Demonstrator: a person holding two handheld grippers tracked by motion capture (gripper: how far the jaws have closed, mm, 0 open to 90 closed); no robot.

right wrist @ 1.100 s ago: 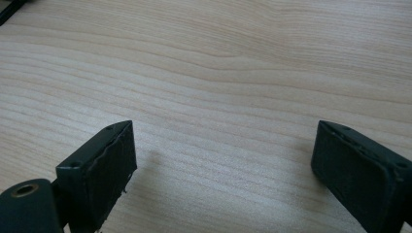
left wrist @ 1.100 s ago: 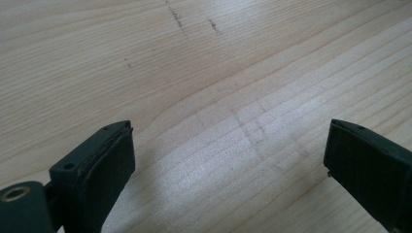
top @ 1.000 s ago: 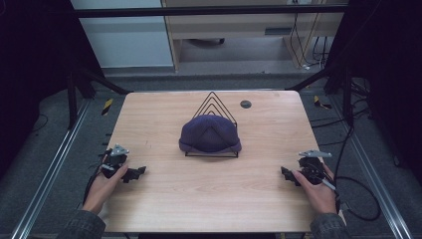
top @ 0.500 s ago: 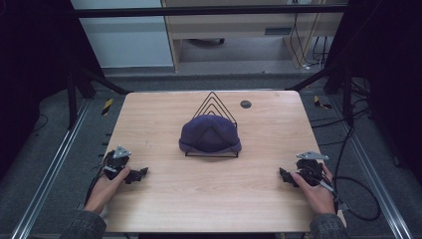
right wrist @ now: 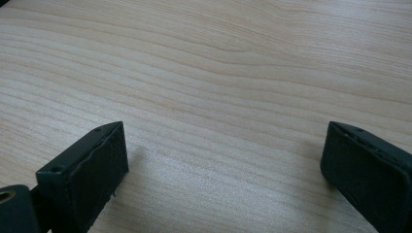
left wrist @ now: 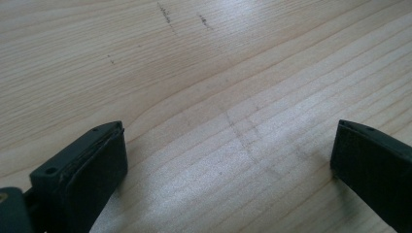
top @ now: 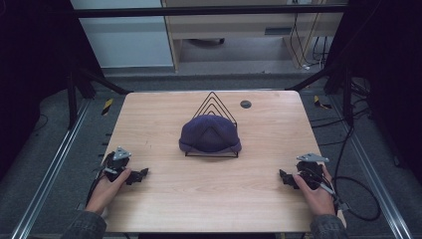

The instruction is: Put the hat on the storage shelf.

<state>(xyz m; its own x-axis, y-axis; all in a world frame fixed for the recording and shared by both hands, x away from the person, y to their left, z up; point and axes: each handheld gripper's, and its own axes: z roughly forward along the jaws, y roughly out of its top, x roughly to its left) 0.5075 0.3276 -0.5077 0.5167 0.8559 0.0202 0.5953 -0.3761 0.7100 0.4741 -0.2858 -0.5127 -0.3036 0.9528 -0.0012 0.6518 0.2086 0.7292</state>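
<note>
- Left gripper: your left hand holds it low at the tabletop's near left edge; against half a second ago it sits about where it was, a little nearer you than a second ago.
- Its fingers: spread wide, nothing between them but bare wood.
- Right gripper: your right hand holds it at the near right edge, likewise barely shifted.
- Its fingers: wide apart, bare wood between.
- Navy beanie: draped on a black wire rack, well ahead of both pairs of fingers, between them; unmoved.
- Small dark disc: beyond the rack, far side.
</note>
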